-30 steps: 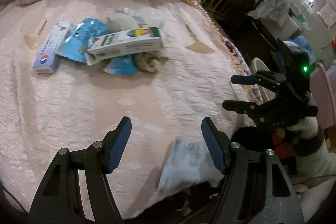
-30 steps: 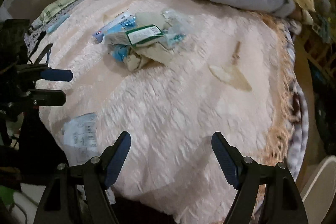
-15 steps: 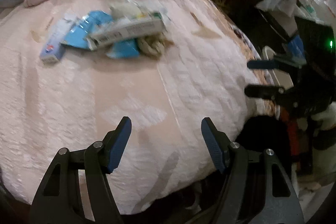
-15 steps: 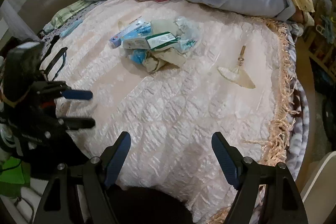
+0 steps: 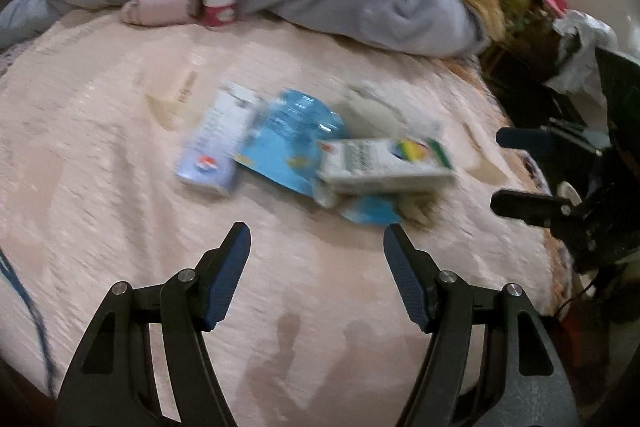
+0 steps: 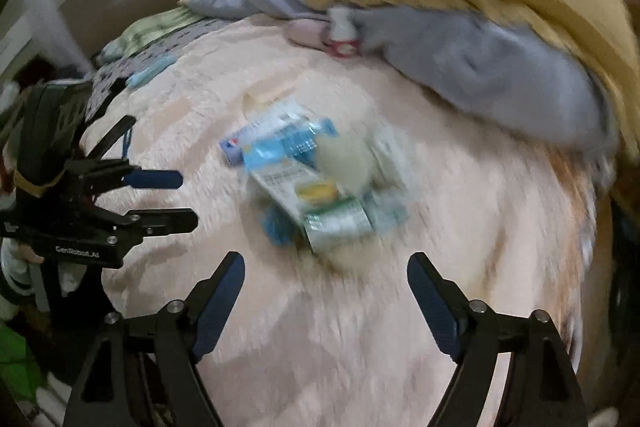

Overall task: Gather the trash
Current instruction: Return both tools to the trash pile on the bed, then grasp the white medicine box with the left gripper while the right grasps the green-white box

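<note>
Where quilted bedspread [image 5: 100,187] dimples, flat cardboard boxes [image 5: 384,163], crinkled wrappers [image 5: 288,143].

- The left wrist camera is looking forward between its own spread fingers, low over the near edge of the pink bedspread [image 5: 100,167], facing the bedding heaped at the far end.
- The right wrist camera is facing the same way from just to the right.
- Both are sharing the pile of trash [image 5: 320,155] [image 6: 316,183] at mid-bed, close ahead.
- Each is catching the other gripper at its edge.
</note>
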